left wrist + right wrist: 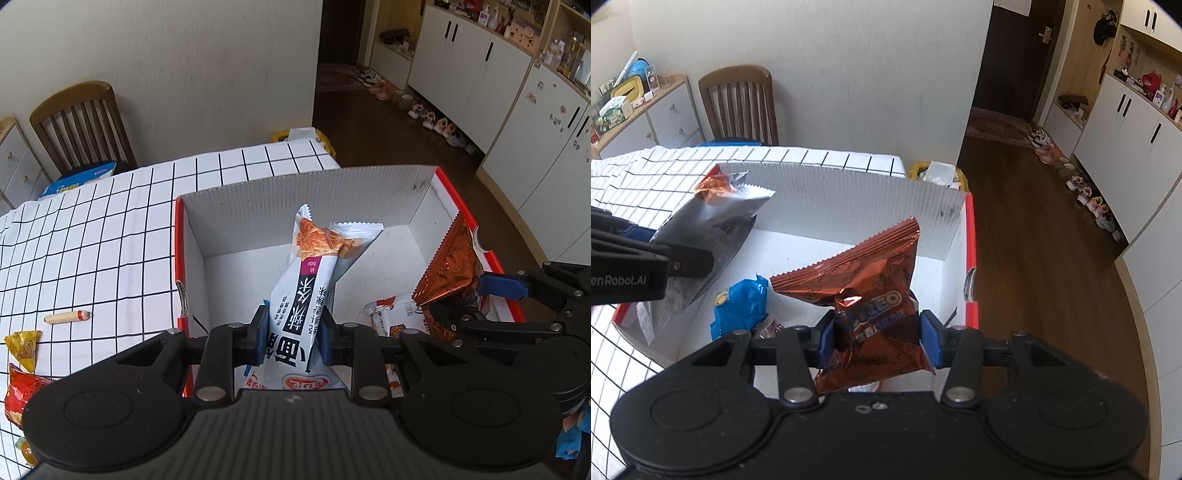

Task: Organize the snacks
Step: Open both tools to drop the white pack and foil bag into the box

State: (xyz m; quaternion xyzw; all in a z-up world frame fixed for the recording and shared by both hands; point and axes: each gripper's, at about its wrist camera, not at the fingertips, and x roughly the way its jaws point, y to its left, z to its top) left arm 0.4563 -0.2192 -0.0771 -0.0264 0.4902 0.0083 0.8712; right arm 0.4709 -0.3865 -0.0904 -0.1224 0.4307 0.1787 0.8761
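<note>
Left gripper (293,334): clamped on the white noodle-snack packet (303,291), my blue pads pressing its lower half from both sides; it pointed steeply down over the box.
White packet: stood tilted toward 12 o'clock from my jaws, its crimped top end over the box floor, the orange food picture near the top.
Box (258,188): white corrugated inside, red rim, set on the grid tablecloth (110,229); open top, mostly bare floor at its far end.
Loose snacks on the cloth: at 9 o'clock of the left gripper lay a small sausage stick (66,316); below it, at 8 o'clock, a yellow triangular pack (24,347) and a red bag (22,397).
Snack in the box: one white-and-orange wrapper (388,317) lay on the floor at 3 o'clock of the left gripper.
Right gripper (877,339): gripping the copper-brown Oreo bag (864,280) across its middle, the foil crumpled between my pads, also over the box.
Oreo bag: its serrated top edge fanned out toward 11 o'clock above the box's right half.
Blue wrapper (740,306): lay on the box floor at 9 o'clock of the Oreo bag, just beside it.
Background: a wooden chair (738,103) at 11 o'clock behind the table.
</note>
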